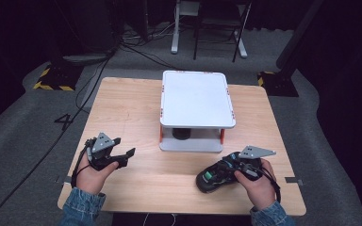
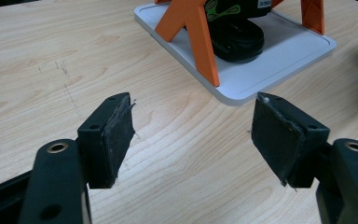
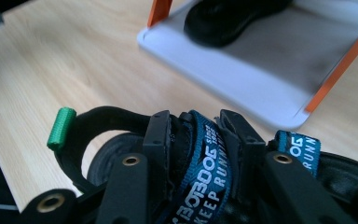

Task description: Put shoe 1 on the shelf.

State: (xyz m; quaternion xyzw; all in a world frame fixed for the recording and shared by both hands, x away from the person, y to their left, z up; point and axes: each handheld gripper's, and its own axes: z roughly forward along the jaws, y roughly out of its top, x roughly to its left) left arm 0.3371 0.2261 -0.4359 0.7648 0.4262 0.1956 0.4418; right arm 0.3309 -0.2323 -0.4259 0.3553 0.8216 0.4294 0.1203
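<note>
**Op:** Two grippers on the wooden table (image 1: 136, 117), going left to right. My left gripper (image 1: 122, 147) sits near the front-left, jaws spread wide with bare wood between the pads (image 2: 117, 135). Nothing in it.

**Eng:** Where's it aimed?

**Op:** Toward the white two-tier rack (image 1: 195, 101) in the middle of the table. In the left gripper view I see the rack's lower shelf (image 2: 279, 51), an orange leg (image 2: 200, 42), and a black sandal (image 2: 235, 35) lying on that shelf under the top deck.

**Eng:** Right side?

**Op:** My right gripper (image 1: 235, 165) is near the front-right, just in front of the rack's right corner. Jaws pinched on the blue webbing strap (image 3: 205, 158) of a second black sandal (image 1: 214, 178). White lettering on the strap, partly readable: "KEEP RUNNING".

**Eng:** Is the sandal lifted?

**Op:** Can't tell. In the high view it looks low at the table, apart from the rack. Green pull tab (image 3: 60, 128) on its heel loop shows at the left of the right gripper view.

**Eng:** Rack top?

**Op:** Flat white surface.
</note>
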